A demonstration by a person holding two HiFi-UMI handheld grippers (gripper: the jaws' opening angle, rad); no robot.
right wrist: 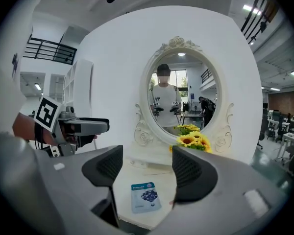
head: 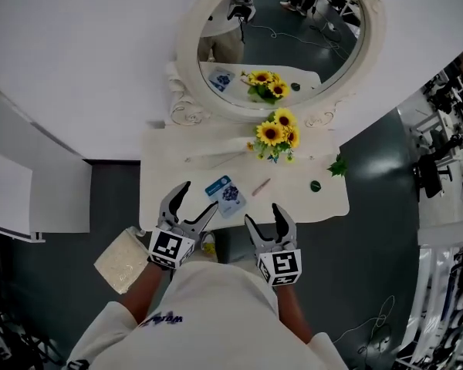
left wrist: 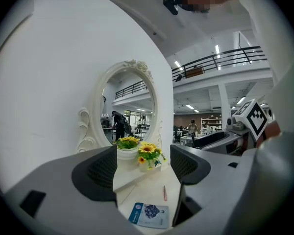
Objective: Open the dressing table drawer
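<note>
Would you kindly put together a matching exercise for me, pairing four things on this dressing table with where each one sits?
Column one:
1. blue packet
2. sunflowers
3. pink stick
4. green leaf

Column two:
A. at the right edge of the table
B. at the foot of the mirror
C. lying flat near the table's front edge
D. just right of the blue packet

Pairs: 1-C, 2-B, 3-D, 4-A.
</note>
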